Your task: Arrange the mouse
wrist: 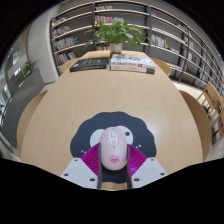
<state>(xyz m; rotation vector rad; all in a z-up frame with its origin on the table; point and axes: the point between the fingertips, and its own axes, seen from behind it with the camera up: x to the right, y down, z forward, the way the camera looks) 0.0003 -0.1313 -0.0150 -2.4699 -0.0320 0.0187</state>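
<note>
Mouse (113, 146): white, between the two fingers on the near part of the table; pink marking at the scroll-wheel area.
Mouse axis: long axis runs near to far, in line with the fingers. The rounded far end is visible; the near end sits down between the pads. Which end is the front cannot be told with certainty.
Mouse pad (118, 124): dark, rounded outline, lying under the mouse and showing beyond it to the left, right and far side.
Gripper (113, 160): fingers closed in narrowly, magenta pads (95, 158) pressing against the left and right flanks of the mouse; no gap is visible on either side.
Table (70, 105): light wood, round-edged, extending far from the fingers.
Far edge of table: potted plant (118, 36) at centre, a dark book (88, 64) to its left, a lighter stack of books (132, 63) to its right.
Background: bookshelves (150, 25) across the far wall.
Hidden: near end and underside of the mouse; book titles illegible.
</note>
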